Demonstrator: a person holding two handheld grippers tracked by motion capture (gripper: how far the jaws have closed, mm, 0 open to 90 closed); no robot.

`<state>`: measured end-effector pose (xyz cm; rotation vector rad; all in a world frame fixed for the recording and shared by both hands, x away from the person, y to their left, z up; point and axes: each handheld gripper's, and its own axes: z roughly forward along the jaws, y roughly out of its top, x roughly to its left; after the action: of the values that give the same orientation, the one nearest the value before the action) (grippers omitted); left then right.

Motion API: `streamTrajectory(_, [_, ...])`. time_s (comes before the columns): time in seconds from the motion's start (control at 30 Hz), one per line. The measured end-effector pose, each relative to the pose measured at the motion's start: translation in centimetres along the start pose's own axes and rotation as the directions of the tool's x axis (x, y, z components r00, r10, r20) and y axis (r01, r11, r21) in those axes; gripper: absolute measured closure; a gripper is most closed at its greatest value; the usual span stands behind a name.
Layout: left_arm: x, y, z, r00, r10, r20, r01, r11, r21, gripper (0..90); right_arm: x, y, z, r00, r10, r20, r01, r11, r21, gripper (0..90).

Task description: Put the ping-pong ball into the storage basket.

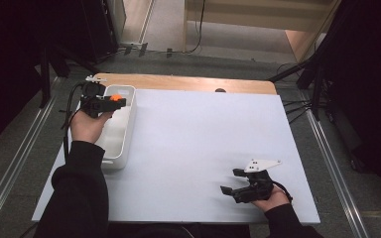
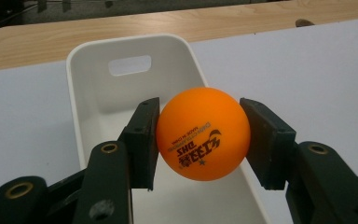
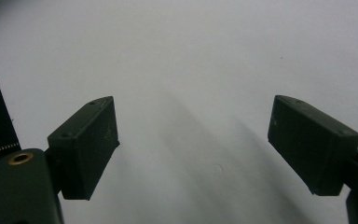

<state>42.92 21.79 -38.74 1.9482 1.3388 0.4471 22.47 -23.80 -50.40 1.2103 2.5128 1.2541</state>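
— Where the counter (image 1: 188, 144) meets its far-left corner, what sits there?
— A white bin (image 1: 120, 130), long and narrow, with a handle slot in its far end wall. The left hand-held gripper (image 1: 110, 101) hangs just above its far part, jaws clamped on an orange ball (image 2: 203, 133); dark print shows upside down on the ball.
— Is the ball touching the bin?
— No, it is held above the bin's floor, pinched between both pads.
— And further right?
— Bare white sheet over a wooden top. Near the front-right edge, the right hand-held gripper (image 1: 230, 181) rests low, pointing left, its jaws spread wide with nothing between them.
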Motion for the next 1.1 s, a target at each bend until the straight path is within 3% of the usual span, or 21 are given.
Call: streamTrajectory(1.1, [0.7, -1.0, 1.8, 0.9991, -0.021, -0.036, 0.022, 0.9995, 0.021, 50.2, 0.0, -0.1, -0.1, 1.0000, 0.006, 0.001, -0.006, 1.000, 0.003, 14.6])
